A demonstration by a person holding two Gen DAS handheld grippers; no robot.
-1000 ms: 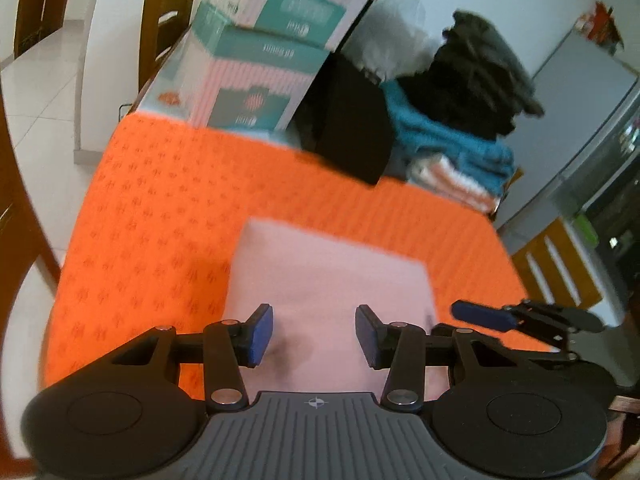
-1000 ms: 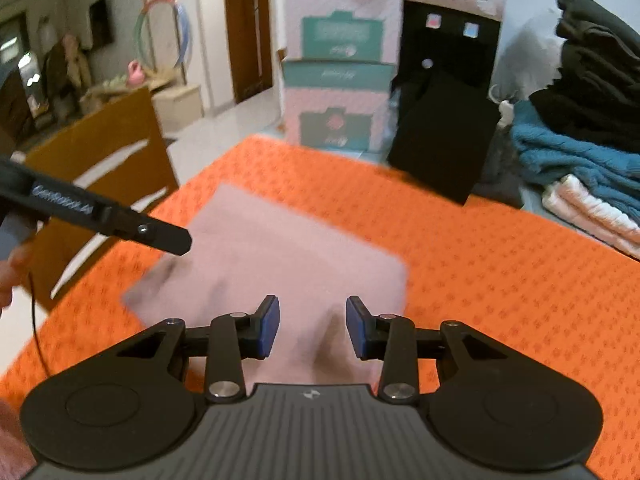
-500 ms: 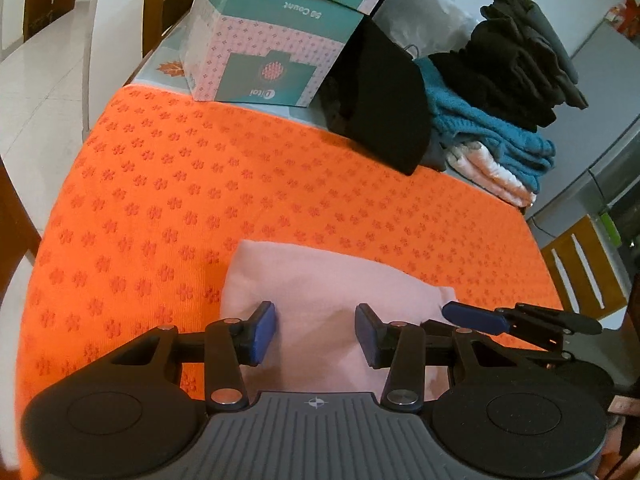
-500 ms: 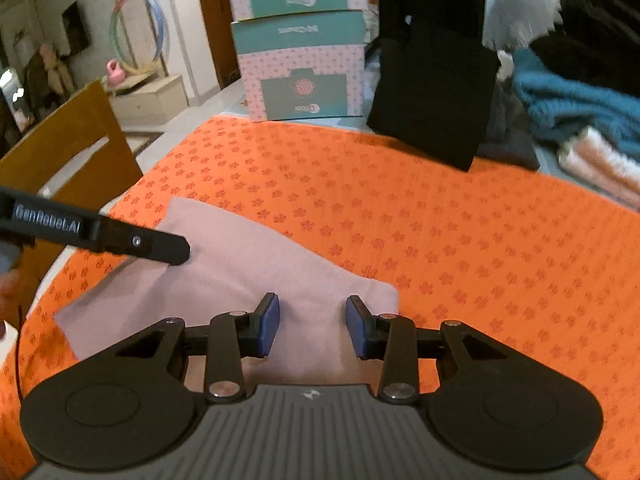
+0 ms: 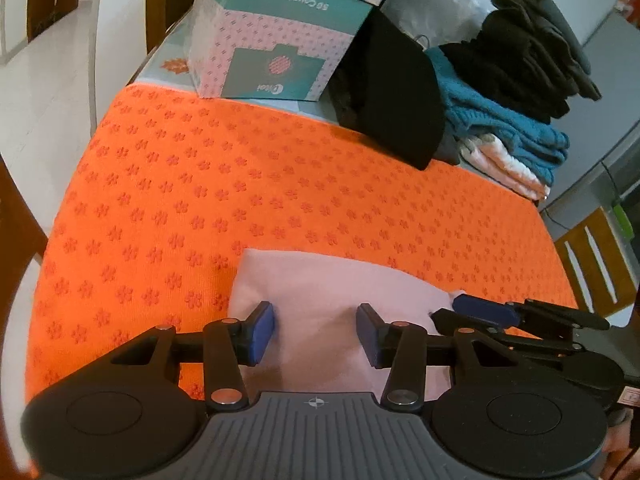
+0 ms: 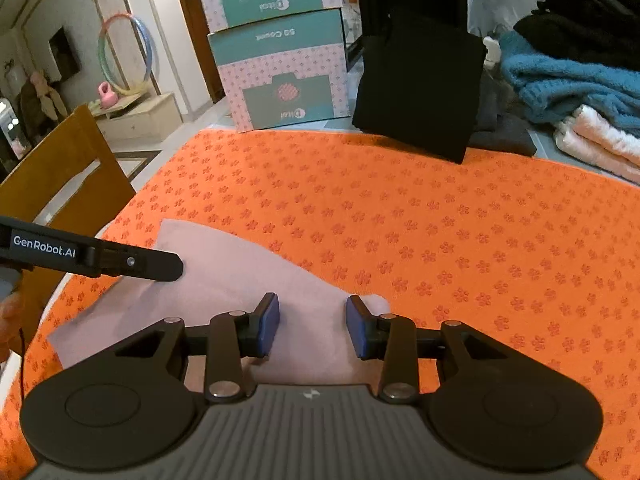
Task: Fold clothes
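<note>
Your worktop (image 5: 168,184) wears a slippery-looking orange mat, and the pink cloth (image 5: 320,292) lies flat at its near edge – drag it & it may slide off toward you. Both claws hang over it w/ jaws apart, holding nothing: left claw (image 5: 316,332), right claw (image 6: 313,326). Pinch one layer only and the fold skews – the right corner already curls.

A wooden chair (image 6: 60,168) is standing at the counter's (image 6: 400,216) left edge. Beyond it, pale floor tiles (image 6: 132,152) are running toward a low cream cabinet (image 6: 136,118), where a rainbow hoop (image 6: 124,56) is leaning against the white wall (image 6: 80,12).
</note>
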